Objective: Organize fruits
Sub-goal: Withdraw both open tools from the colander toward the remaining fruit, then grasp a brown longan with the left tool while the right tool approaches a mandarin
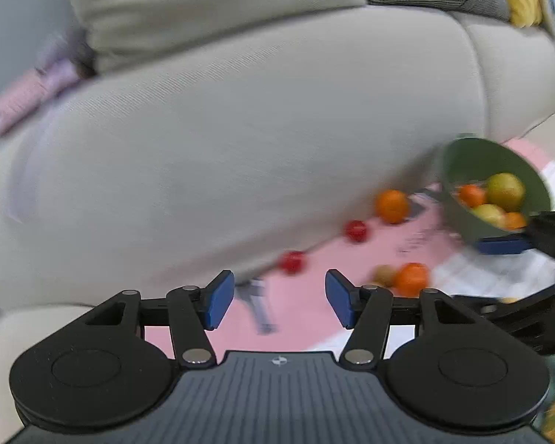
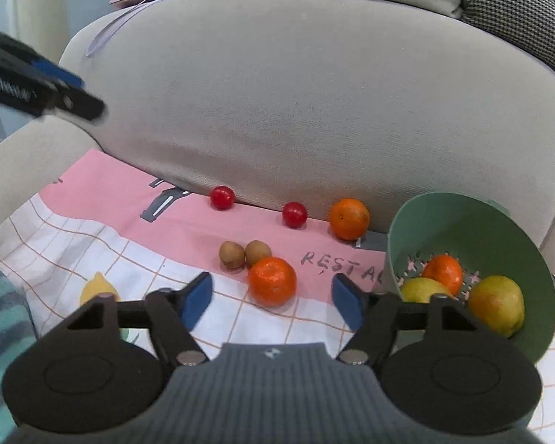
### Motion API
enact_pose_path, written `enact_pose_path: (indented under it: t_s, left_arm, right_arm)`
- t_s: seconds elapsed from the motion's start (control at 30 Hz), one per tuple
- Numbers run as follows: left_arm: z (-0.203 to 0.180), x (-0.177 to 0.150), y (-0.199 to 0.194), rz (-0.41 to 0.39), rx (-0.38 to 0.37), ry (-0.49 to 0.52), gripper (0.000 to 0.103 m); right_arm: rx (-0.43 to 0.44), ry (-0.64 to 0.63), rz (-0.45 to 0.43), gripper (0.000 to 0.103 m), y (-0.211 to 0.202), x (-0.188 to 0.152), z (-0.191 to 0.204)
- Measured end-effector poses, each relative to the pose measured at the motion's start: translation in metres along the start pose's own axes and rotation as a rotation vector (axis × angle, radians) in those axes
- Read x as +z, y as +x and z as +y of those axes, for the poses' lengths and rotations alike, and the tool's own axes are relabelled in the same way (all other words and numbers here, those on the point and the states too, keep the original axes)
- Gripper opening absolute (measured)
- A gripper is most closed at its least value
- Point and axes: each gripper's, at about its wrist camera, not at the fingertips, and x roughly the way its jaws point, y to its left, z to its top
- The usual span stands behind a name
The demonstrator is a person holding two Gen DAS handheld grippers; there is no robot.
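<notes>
Right now the round orange tangerine [image 2: 272, 281] sits at twelve o'clock between the wide-open, empty right gripper [image 2: 272, 301]; the left gripper [image 1: 279, 299] gapes empty too.

Soft, even indoor light; no glare. Left wrist view heavily motion-blurred: the sofa cushion [image 1: 240, 148] and the green bowl [image 1: 462, 170] to its lower right are smeared. Right wrist view sharp; the cushion [image 2: 296, 111] weave is readable, faint shadows under fruit just below it. Only the left gripper [image 2: 55, 88], left of cushion, blurs. Fisheye bends both frames' edges; corners vignette dark.
</notes>
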Motion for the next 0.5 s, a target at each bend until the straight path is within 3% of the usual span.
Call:
enact_pose_path:
  t_s: [0.1, 0.33, 0.5]
  left_arm:
    - [-0.011, -0.009, 0.020, 0.011, -0.076, -0.026, 0.067]
    - [-0.025, -0.017, 0.057, 0.026, -0.168, -0.022, 0.067]
    - [-0.023, -0.020, 0.086, 0.073, -0.230, -0.092, 0.055]
  right_arm:
    - [0.004, -0.028, -0.001, 0.062, 0.008, -0.001, 0.002]
    - [0.011, -0.075, 0.029, 0.057, 0.029, -0.003, 0.004]
    - [0.013, -0.086, 0.049, 0.056, 0.045, -0.005, 0.001]
